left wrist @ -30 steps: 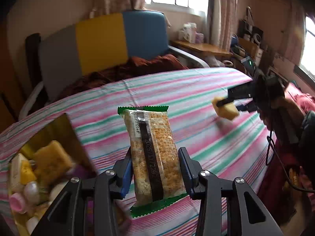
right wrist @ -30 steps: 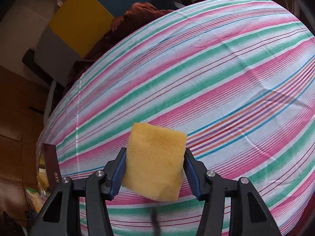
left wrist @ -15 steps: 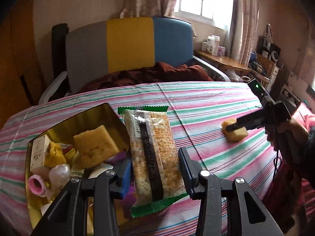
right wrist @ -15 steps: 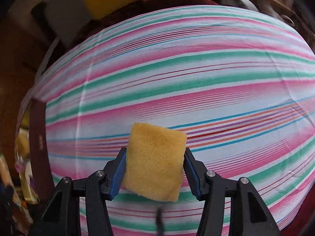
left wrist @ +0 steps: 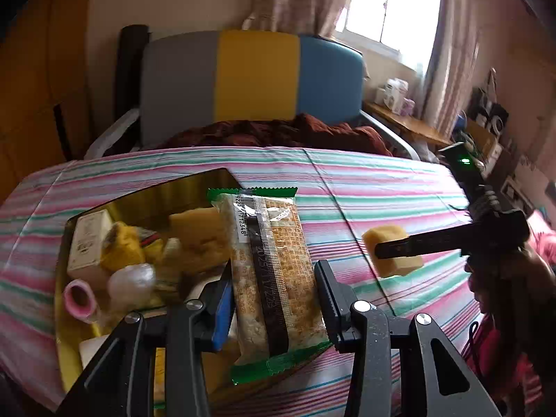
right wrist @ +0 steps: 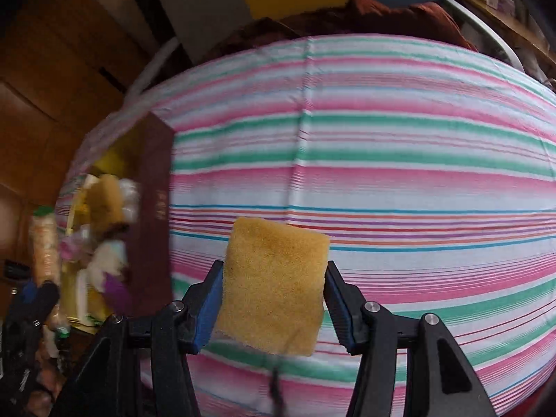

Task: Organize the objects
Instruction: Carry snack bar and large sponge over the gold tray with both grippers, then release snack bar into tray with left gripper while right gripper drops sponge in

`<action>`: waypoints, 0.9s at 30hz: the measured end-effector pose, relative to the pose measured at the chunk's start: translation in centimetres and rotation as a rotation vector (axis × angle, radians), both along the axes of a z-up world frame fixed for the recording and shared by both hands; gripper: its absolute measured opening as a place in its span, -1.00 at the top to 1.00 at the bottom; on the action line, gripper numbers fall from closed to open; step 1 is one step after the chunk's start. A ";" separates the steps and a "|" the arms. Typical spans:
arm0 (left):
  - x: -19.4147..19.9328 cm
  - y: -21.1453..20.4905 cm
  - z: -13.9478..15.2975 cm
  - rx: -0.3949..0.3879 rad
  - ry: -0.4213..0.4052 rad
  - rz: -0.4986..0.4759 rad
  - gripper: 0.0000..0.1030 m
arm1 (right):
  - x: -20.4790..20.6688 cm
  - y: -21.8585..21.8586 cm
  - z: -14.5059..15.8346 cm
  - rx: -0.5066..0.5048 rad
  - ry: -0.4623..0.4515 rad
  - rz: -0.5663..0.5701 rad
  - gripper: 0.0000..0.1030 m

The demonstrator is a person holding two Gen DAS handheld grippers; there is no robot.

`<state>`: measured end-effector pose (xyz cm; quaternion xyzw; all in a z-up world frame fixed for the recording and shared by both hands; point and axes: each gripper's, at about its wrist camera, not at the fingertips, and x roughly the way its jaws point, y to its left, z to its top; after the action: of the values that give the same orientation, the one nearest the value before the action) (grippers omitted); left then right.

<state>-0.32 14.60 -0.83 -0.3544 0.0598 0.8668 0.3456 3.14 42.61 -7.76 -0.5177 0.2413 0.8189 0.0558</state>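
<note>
Left tongs clamp a clear-wrapped, green-edged snack bar, upright, above the near right edge of the gold-lined box. Right tongs grip a porous yellow sponge by its sides, above the striped tablecloth, right of the box. The box holds another sponge block, a small white carton, a pink roll and wrapped items.
</note>
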 end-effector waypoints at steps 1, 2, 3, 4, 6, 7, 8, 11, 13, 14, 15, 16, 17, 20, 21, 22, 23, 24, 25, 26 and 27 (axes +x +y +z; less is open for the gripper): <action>-0.3 -0.6 0.0 0.007 -0.009 0.013 0.15 | -0.6 -0.8 0.2 -0.001 0.017 0.007 -0.08; -0.6 -1.3 0.0 0.013 -0.016 0.031 0.15 | -0.7 -1.6 0.9 -0.004 0.039 0.018 -0.08; -0.9 -2.4 -0.1 0.015 -0.019 0.059 0.15 | -0.7 -2.2 1.5 -0.007 0.058 0.029 -0.08; -1.1 -3.2 -0.2 0.015 -0.022 0.080 0.15 | -0.7 -2.8 2.0 -0.011 0.077 0.046 -0.08; -1.5 -4.9 -0.6 0.019 -0.036 0.122 0.15 | -0.9 -4.6 3.2 -0.009 0.110 0.087 -0.08; -1.7 -5.8 -0.8 0.020 -0.042 0.144 0.15 | -1.0 -5.4 3.7 -0.006 0.123 0.110 -0.08; -1.8 -6.7 -1.0 0.018 -0.046 0.166 0.15 | -1.1 -6.3 4.1 -0.002 0.138 0.135 -0.08; -1.8 -8.7 -1.9 0.008 -0.062 0.205 0.15 | -1.8 -8.9 5.2 0.006 0.175 0.206 -0.08; -1.7 -9.7 -2.4 0.013 -0.089 0.217 0.15 | -2.6 -10.6 5.4 0.022 0.185 0.246 -0.08; -1.7 -10.0 -2.7 0.019 -0.101 0.221 0.15 | -3.0 -11.5 5.4 0.030 0.188 0.267 -0.08; -1.6 -10.3 -3.0 0.023 -0.111 0.225 0.15 | -3.3 -12.1 5.4 0.032 0.190 0.282 -0.08; -1.5 -10.4 -3.2 0.026 -0.118 0.225 0.15 | -3.5 -12.7 5.4 0.031 0.190 0.297 -0.08; -1.4 -10.5 -3.4 0.031 -0.124 0.222 0.15 | -3.9 -13.3 5.4 0.031 0.186 0.311 -0.08; -1.3 -10.2 -3.5 0.040 -0.122 0.203 0.15 | -5.1 -14.9 5.0 0.050 0.175 0.340 -0.08; -1.3 -9.8 -3.6 0.036 -0.121 0.192 0.15 | -5.5 -15.2 4.8 0.051 0.173 0.345 -0.08; -1.5 -9.4 -3.7 0.032 -0.125 0.187 0.15 | -5.9 -15.4 4.6 0.050 0.170 0.347 -0.08; -1.8 -9.0 -4.0 0.027 -0.133 0.181 0.15 | -6.6 -15.6 4.3 0.049 0.162 0.348 -0.08; -2.3 -8.6 -4.2 0.023 -0.145 0.177 0.15 | -7.2 -15.8 4.0 0.048 0.150 0.354 -0.08; -2.7 -8.1 -4.7 0.014 -0.161 0.178 0.15 | -7.7 -16.0 3.8 0.048 0.139 0.362 -0.08; -3.0 -7.8 -5.0 0.008 -0.167 0.178 0.15 | -8.4 -16.3 3.4 0.054 0.121 0.369 -0.08; -3.3 -7.5 -5.2 0.003 -0.169 0.177 0.15 | -9.0 -16.5 3.0 0.067 0.106 0.370 -0.08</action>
<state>-3.67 7.14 -6.00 -0.4293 -0.0025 0.8611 0.2722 -5.82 26.08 -4.78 -0.5072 0.1172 0.8490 -0.0910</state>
